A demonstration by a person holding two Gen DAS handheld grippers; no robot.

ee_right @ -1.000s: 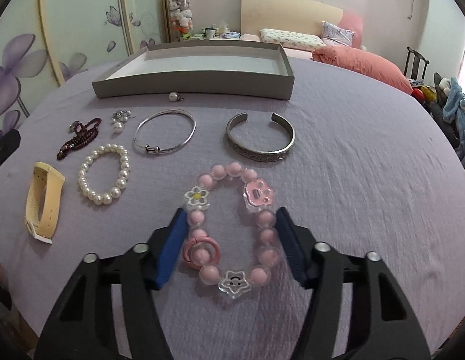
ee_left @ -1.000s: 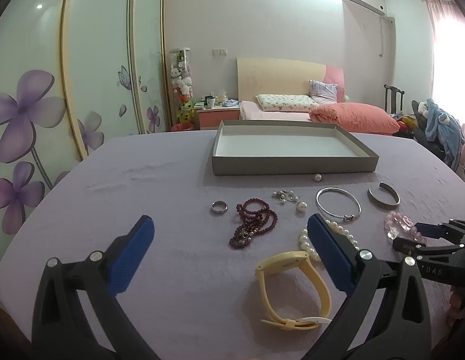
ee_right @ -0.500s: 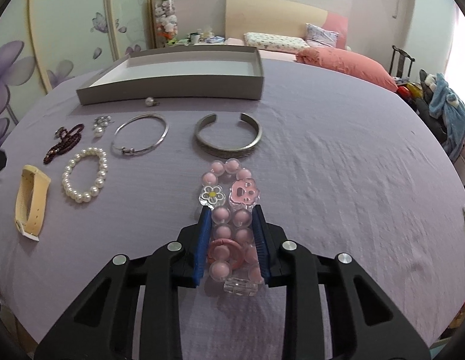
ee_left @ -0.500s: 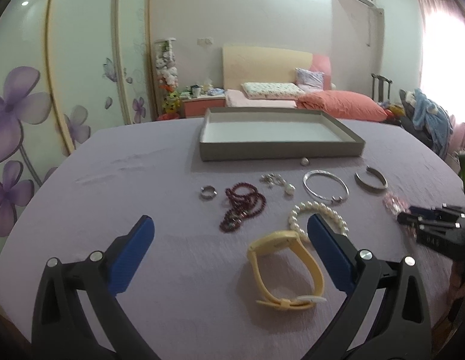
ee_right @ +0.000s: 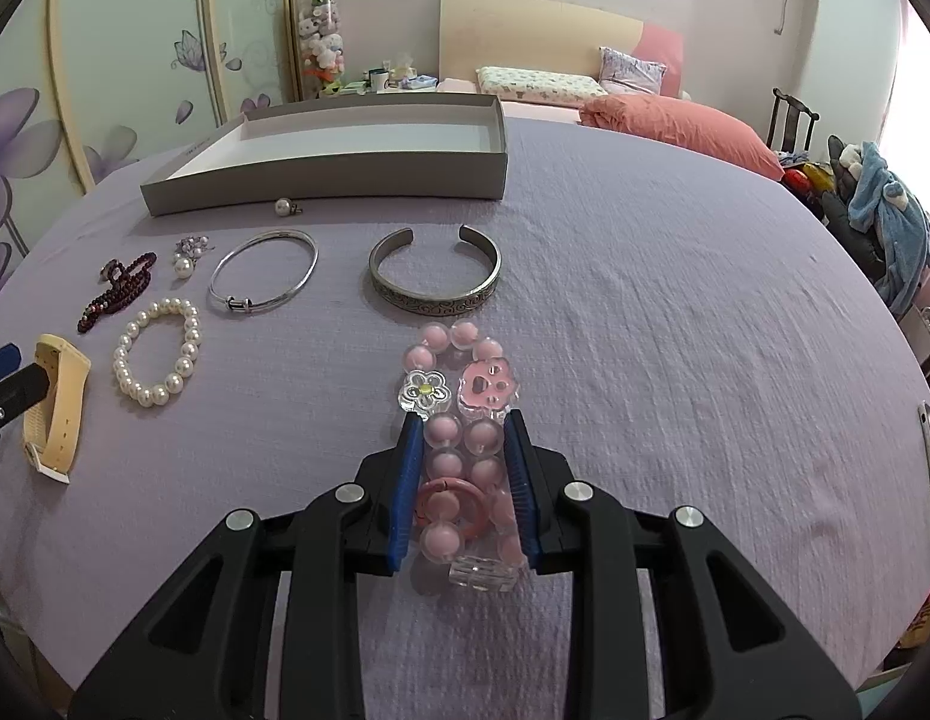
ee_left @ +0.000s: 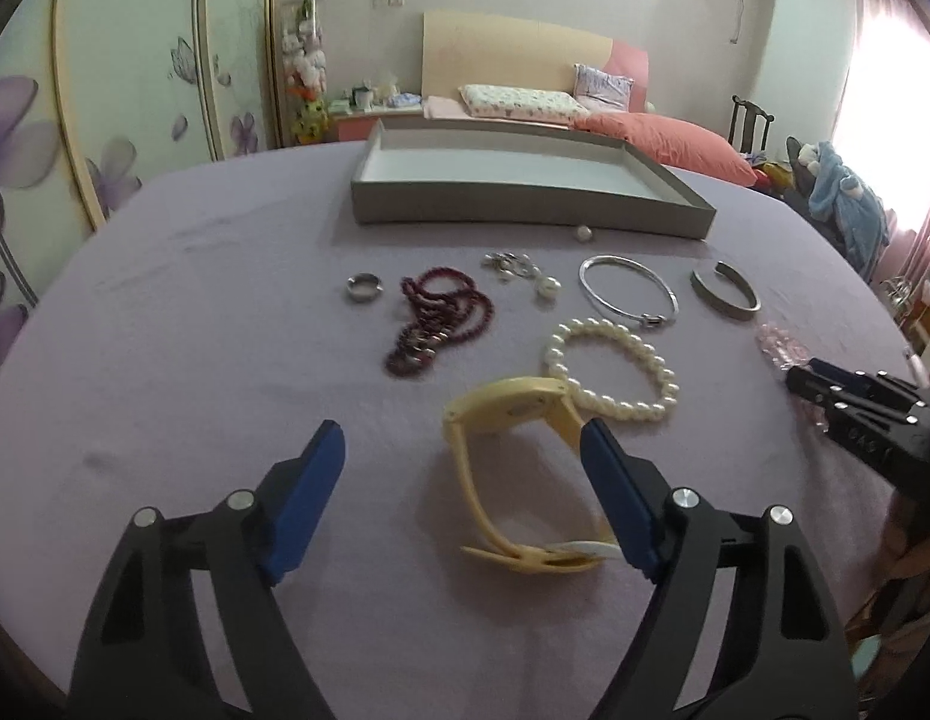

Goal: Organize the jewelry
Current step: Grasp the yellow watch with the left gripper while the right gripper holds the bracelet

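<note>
Bracelet (ee_right: 459, 450), pink beads: lower centre, clamped in right gripper (ee_right: 463, 420) | left gripper (ee_left: 462, 441): wide apart, holding nothing, watch (ee_left: 525, 468) between fingers | tray (ee_right: 321, 171): upper left

The right gripper (ee_right: 464, 420) was closed tight, fingers (ee_right: 405, 480) nearly parallel; the left gripper (ee_left: 462, 441) stood spread wide, low and level.
</note>
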